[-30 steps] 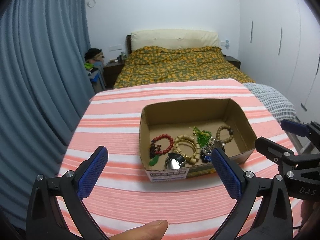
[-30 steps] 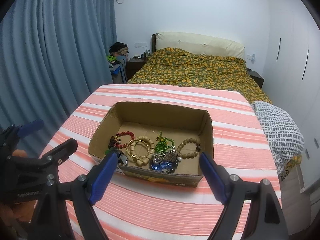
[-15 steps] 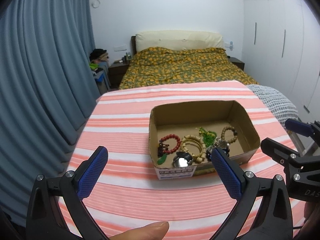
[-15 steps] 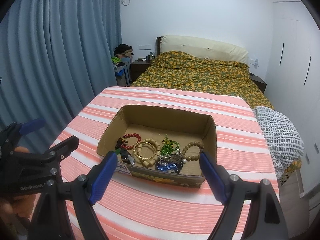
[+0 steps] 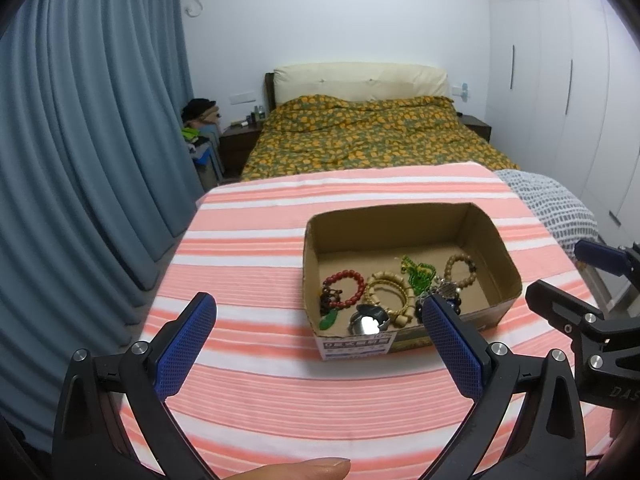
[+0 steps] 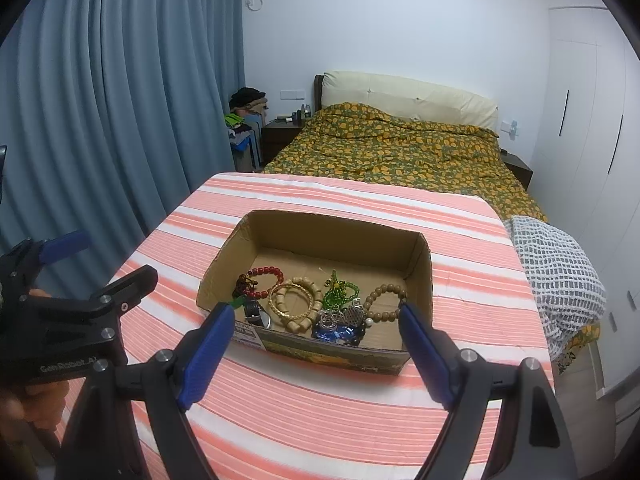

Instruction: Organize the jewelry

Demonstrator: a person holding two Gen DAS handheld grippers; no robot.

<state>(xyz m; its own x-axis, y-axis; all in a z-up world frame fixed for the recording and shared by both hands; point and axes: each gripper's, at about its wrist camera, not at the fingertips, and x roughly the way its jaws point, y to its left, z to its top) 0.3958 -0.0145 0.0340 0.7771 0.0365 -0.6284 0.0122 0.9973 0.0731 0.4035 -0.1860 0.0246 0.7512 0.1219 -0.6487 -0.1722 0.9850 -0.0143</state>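
Both claws stood spread wide and held nothing: the left gripper point(image 5: 316, 312) and the right gripper point(image 6: 316, 322) hovered above the striped table point(image 6: 360, 412), near the cardboard box point(image 6: 416, 252). Inside lay a red bead bracelet point(image 6: 266, 280), gold bangle point(image 6: 290, 300), green beads point(image 6: 338, 292), and what looked like a watch point(image 5: 368, 320).

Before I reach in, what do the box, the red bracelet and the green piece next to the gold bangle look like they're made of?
Box: corrugated cardboard, matte brown, with raw cut edges. Red bracelet: round glossy beads, possibly glass, stone or lacquered wood; I can't tell which. Green piece: small translucent beads, probably glass or plastic. Gold bangle: shiny, likely metal.
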